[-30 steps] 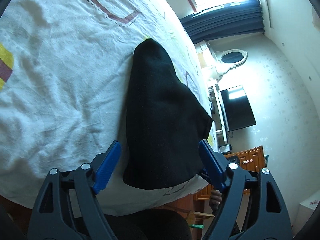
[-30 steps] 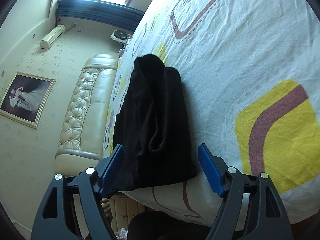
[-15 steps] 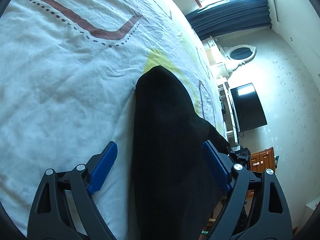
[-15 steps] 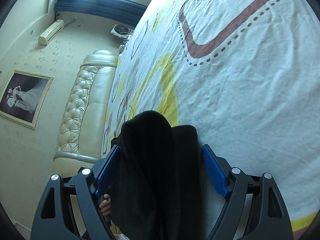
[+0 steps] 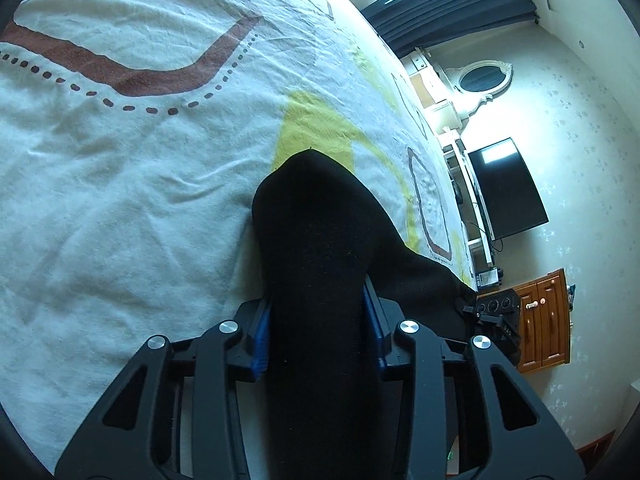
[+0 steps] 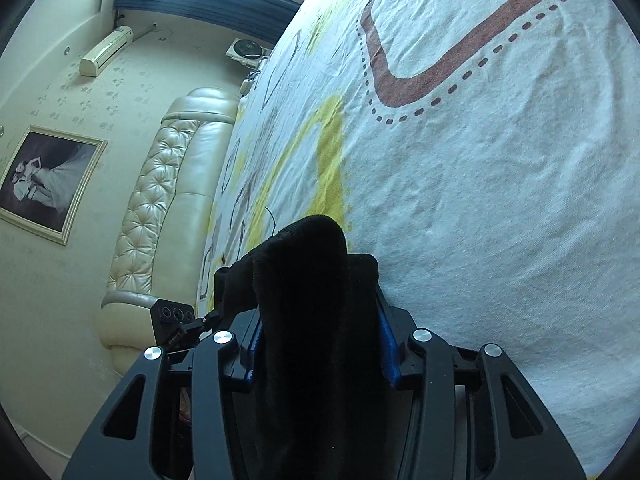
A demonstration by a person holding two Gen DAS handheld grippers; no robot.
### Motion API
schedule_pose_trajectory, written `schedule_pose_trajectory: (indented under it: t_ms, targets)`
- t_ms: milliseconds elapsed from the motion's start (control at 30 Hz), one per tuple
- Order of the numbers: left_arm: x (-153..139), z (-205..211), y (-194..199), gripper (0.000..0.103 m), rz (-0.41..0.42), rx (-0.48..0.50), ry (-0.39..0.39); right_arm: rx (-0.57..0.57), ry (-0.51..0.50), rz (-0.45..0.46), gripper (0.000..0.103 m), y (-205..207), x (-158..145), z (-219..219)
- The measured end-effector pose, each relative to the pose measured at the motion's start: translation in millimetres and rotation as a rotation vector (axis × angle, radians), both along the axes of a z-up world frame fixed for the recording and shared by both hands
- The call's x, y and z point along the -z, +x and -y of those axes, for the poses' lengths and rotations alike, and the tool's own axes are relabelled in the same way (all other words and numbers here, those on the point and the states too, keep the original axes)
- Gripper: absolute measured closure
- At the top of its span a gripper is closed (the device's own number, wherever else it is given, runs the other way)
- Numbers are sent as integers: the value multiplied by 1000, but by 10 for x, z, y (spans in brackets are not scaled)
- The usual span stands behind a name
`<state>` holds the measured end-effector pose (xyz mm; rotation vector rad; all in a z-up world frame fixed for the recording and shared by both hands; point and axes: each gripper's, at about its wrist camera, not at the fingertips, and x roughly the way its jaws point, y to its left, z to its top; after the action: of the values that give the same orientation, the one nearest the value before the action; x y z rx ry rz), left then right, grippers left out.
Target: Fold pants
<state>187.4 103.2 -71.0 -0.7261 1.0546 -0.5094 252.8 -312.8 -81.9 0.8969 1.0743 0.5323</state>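
A bed [image 5: 120, 208] carries everything, covered by a white, lightly wrinkled sheet [image 6: 500, 220] printed with brown rounded outlines edged in dotted lines and with yellow bands. Directly on the sheet lie the black pants [image 5: 320, 248], bunched into a long dark mass whose far end rests on a yellow patch. In the right wrist view a padded cream headboard [image 6: 168, 208] runs along the bed's far side

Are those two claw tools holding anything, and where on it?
Both are closing on the black pants: left gripper and right gripper each have a bunched fabric edge between their fingers.
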Motion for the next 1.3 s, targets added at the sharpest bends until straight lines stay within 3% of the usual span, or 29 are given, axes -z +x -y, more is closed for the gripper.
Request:
schedule_pose_trajectory:
  t_ms: [267,600,1000,1300]
  targets:
    - [-114,47,82,74,49,-2,55,6,-43,57,63,47,-120,-61]
    - [-122,-46,361,74,46,-56,38,7,-60,93,63,363,-159,-138]
    - [-101,-128,823,74,40,-86,39,19,-37,83,63,887,-73,-189]
    - [-15,-176,933,74,38,-91,8,31,4,58,63,1003,52,-152]
